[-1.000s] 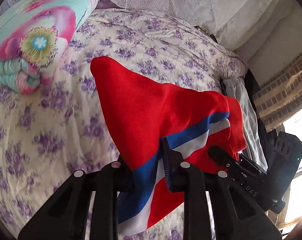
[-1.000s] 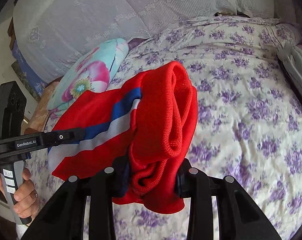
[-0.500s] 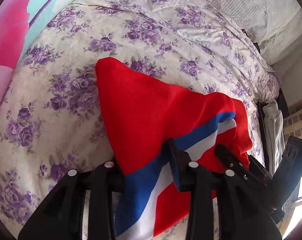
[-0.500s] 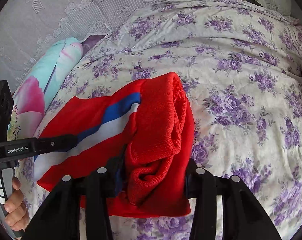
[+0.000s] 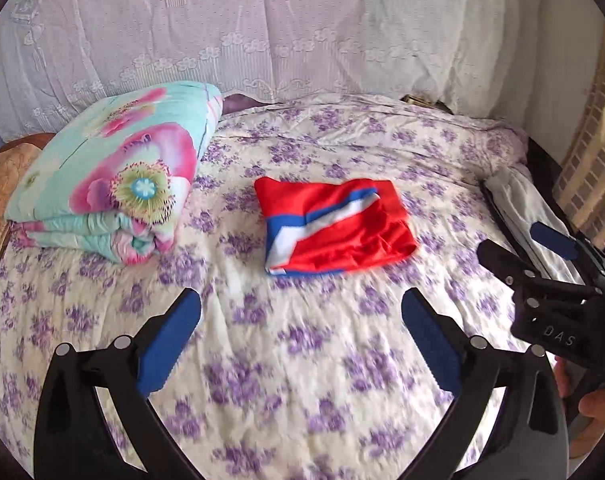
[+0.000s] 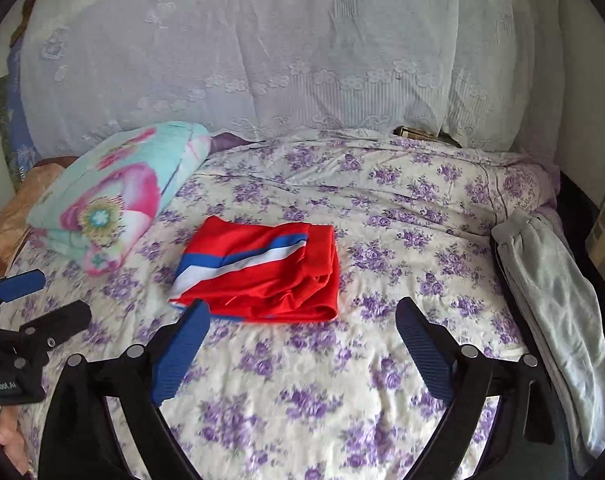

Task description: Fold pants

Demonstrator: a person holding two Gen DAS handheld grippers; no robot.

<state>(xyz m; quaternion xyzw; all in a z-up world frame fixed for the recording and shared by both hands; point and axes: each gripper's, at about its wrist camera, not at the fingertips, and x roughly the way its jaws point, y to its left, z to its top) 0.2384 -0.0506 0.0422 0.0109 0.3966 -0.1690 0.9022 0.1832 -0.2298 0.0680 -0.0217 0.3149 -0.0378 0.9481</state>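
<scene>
The red pants (image 5: 334,232) with a blue and white stripe lie folded in a flat bundle on the flowered bedsheet (image 5: 302,380). In the right wrist view the pants (image 6: 262,276) rest just beyond the fingertips. My left gripper (image 5: 300,300) is well short of them, its jaws opening wide with nothing between them. My right gripper (image 6: 302,306) hovers near the bundle's front edge, jaws also opening, holding nothing. Each gripper shows at the edge of the other's view: the right gripper (image 5: 522,248) and the left gripper (image 6: 42,302).
A folded flowered quilt (image 5: 114,184) sits at the back left of the bed. A grey garment (image 6: 550,288) hangs over the bed's right edge. A lace curtain (image 5: 262,32) covers the wall behind. A person's hand (image 6: 10,440) holds the left gripper's handle.
Both grippers were shut on the lifted pants; they have let go, opened wide and drawn back. The pants now lie folded on the bed.
</scene>
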